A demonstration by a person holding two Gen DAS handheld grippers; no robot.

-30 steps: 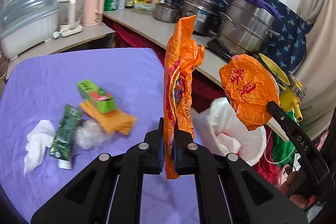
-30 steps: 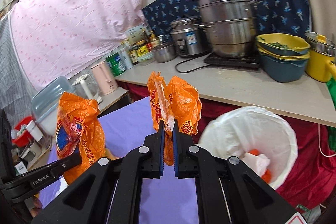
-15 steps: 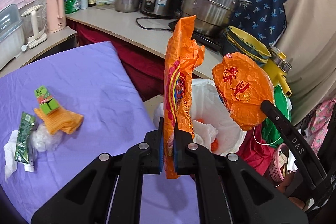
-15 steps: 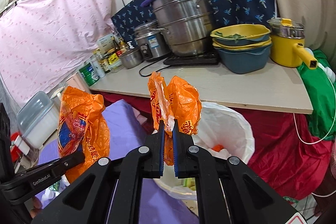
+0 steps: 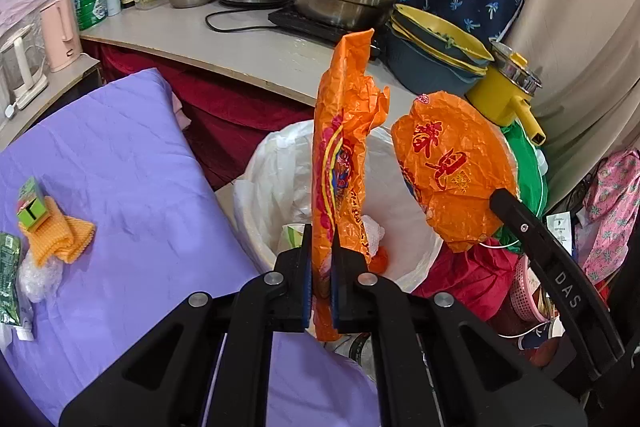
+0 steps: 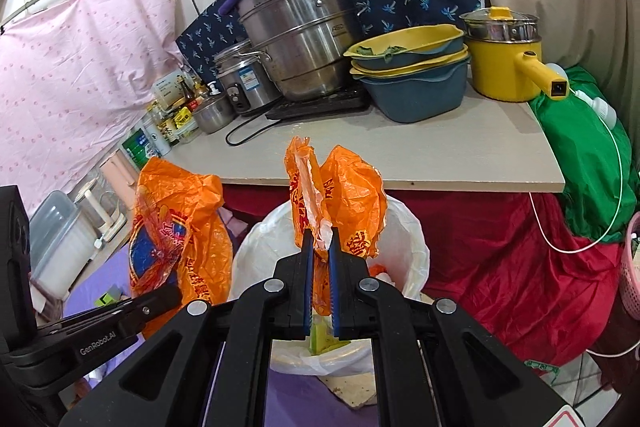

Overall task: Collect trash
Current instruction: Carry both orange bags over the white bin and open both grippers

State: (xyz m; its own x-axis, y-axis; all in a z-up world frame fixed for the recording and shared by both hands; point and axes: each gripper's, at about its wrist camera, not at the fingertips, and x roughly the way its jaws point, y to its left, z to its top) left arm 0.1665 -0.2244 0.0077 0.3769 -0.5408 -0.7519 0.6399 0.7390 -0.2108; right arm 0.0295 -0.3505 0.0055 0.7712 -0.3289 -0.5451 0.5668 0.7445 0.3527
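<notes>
Both grippers are over the white-lined bin (image 5: 276, 187) at frame centre, the left gripper (image 5: 319, 255) clamped tight on a tall orange wrapper (image 5: 340, 155) and the right gripper (image 6: 319, 259) pinching a crumpled orange bag (image 6: 352, 195) (more litter waits on the purple cloth (image 5: 120, 163), lower left).

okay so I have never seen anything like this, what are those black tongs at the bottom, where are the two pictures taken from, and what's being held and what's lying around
Those are hand-held grippers, one per hand, each with a camera looking along its fingers. One picture comes from the left hand-held gripper, shut on a long orange wrapper. The other comes from the right hand-held gripper, shut on a crumpled orange wrapper. Both hang over a white-lined trash bin. On the purple cloth lie a small green carton, an orange cloth, clear plastic and a green packet.
</notes>
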